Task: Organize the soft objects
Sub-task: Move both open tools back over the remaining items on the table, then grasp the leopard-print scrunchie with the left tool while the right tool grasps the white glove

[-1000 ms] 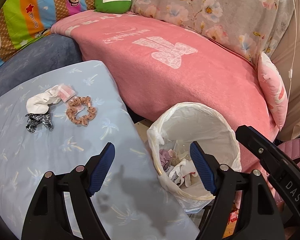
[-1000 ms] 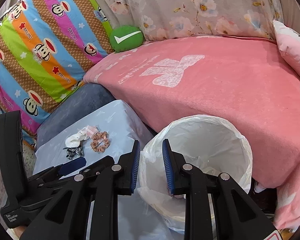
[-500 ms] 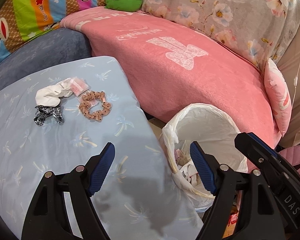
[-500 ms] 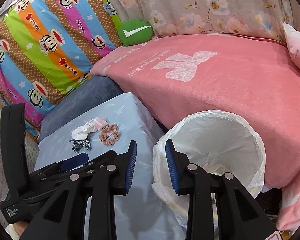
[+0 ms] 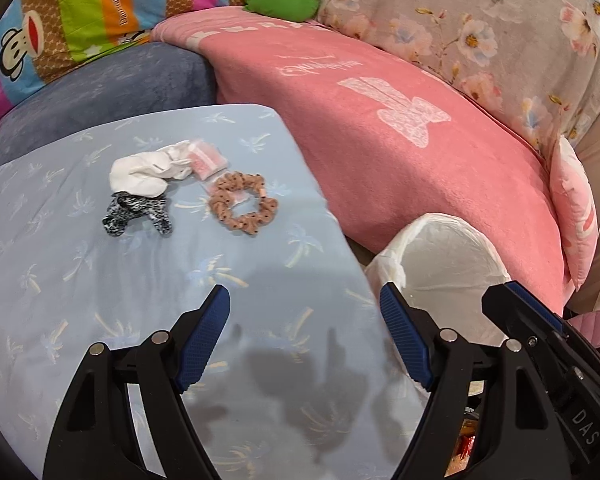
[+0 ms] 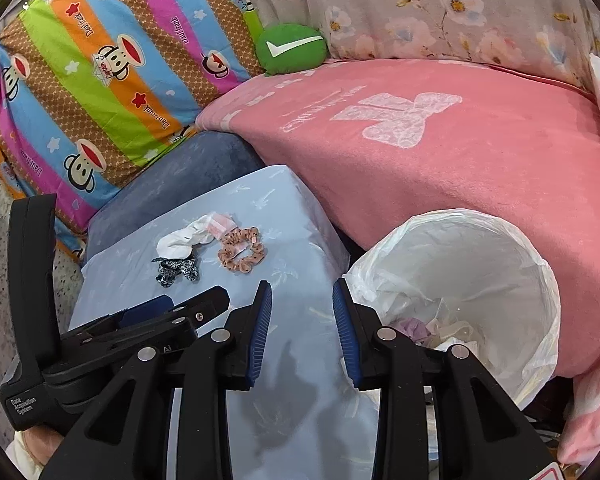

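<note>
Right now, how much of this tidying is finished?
Some soft bits already lie in the lined bin. Nothing is in hand: the left claw and right claw are both open and empty. Left on the blue cloth: a white sock, a speckled scrunchie, a tan scrunchie.

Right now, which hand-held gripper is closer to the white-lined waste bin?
Right. The right hand-held gripper sits at the white-lined waste bin's rim, one finger beside the liner. The left hand-held gripper hangs over the light blue table, alongside the bin.

Black tongs (image 5: 305, 328), blue ribbed pads (image 5: 204, 338), silver screws, white "DAS" lettering
</note>
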The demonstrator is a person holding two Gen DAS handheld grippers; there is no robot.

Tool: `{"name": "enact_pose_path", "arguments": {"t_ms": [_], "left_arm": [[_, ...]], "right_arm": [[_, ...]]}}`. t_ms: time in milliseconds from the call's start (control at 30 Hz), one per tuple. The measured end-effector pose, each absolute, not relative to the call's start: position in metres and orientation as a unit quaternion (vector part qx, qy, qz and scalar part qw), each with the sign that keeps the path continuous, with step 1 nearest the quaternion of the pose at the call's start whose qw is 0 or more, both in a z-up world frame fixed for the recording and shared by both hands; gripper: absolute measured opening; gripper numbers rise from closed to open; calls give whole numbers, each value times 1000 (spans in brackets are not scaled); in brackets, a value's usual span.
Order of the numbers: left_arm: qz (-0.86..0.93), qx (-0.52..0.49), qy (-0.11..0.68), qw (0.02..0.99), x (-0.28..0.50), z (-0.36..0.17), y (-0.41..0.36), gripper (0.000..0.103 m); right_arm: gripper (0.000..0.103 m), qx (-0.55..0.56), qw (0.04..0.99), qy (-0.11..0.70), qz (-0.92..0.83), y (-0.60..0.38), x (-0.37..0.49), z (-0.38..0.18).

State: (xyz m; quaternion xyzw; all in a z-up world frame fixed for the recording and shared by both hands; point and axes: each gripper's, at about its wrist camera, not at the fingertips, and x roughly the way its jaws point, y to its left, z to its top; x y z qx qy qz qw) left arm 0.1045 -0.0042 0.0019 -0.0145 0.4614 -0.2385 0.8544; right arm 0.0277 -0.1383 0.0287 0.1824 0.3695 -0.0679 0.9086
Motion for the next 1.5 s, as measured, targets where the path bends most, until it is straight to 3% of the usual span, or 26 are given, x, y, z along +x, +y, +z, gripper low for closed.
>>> {"name": "enact_pose_path", "arguments": {"t_ms": [800,1200,1300,1400,1467,1500], "left_arm": [[-132,-73,493,857,168,-29,99,75],[-132,-78,517,842,222,-55,102,74],[-143,-89,522,836,233,-62,99,69],[-155,-98,526,830,242,-69,95,57],[-164,-97,532,825,246,-74,96,29],[-172,-101,536,820,247,-76,98,23]], "right_arm": [[38,156,895,417,-10,-60,94,-7],[38,163,884,438,-1,-38,161,-31],[38,166,882,442,-3,-36,175,-36],[38,166,880,445,-3,-33,188,-40],[38,165,879,447,-3,-31,194,-43],[38,165,879,448,-1,-29,198,-44]]}}
